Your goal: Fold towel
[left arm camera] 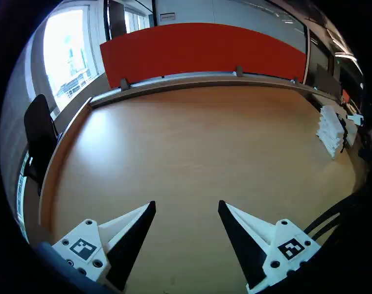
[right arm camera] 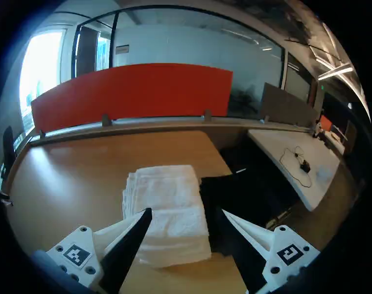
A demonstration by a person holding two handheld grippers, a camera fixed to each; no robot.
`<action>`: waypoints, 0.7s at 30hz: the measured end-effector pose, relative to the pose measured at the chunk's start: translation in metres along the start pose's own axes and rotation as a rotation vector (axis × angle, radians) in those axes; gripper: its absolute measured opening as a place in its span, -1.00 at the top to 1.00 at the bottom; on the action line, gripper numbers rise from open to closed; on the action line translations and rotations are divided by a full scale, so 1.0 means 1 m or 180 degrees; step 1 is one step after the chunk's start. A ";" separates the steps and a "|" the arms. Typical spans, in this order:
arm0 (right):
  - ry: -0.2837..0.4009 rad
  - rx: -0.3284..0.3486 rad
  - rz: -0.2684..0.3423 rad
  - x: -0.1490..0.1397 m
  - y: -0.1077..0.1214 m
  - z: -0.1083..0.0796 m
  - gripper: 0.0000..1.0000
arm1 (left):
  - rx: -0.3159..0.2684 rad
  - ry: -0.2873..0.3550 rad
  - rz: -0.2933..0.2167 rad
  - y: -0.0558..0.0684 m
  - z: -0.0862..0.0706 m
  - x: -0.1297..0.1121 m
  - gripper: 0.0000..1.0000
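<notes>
A stack of folded white towels (right arm camera: 167, 210) lies near the right edge of the wooden table (right arm camera: 78, 171), straight ahead of my right gripper (right arm camera: 185, 216). That gripper hovers just over the near end of the stack, open, with nothing between its fingers. In the left gripper view the same towel stack (left arm camera: 332, 130) sits far off at the right edge of the table (left arm camera: 196, 147). My left gripper (left arm camera: 186, 208) is open above bare wood, well away from the towels.
A red partition (left arm camera: 200, 49) runs along the table's far edge. A black chair (left arm camera: 39, 127) stands beyond the left side. Right of the table is a dark gap (right arm camera: 249, 191), then a white desk (right arm camera: 303, 171) with a cable.
</notes>
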State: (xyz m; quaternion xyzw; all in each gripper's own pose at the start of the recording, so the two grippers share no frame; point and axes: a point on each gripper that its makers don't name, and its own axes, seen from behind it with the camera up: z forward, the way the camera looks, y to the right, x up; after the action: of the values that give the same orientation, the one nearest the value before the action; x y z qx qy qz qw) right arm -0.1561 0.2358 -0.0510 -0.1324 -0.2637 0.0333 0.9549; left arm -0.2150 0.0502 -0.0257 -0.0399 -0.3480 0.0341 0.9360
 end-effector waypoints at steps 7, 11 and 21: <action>0.0386 0.0006 0.0139 0.020 -0.015 -0.007 -1.00 | 0.0006 0.0028 -0.0027 0.000 0.000 0.003 -0.89; 0.0557 -0.0009 0.0230 0.031 -0.019 -0.011 -1.00 | 0.0021 0.0051 -0.0049 -0.002 0.000 0.005 -0.90; 0.0768 -0.0006 0.0314 0.042 -0.028 -0.015 -1.00 | 0.0059 0.0126 -0.0080 -0.006 -0.001 0.013 -0.89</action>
State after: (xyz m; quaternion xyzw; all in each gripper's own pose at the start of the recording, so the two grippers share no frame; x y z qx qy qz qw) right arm -0.1127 0.2113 -0.0352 -0.1491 -0.1400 0.0637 0.9768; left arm -0.2040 0.0452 -0.0176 -0.0276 -0.3295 0.0248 0.9434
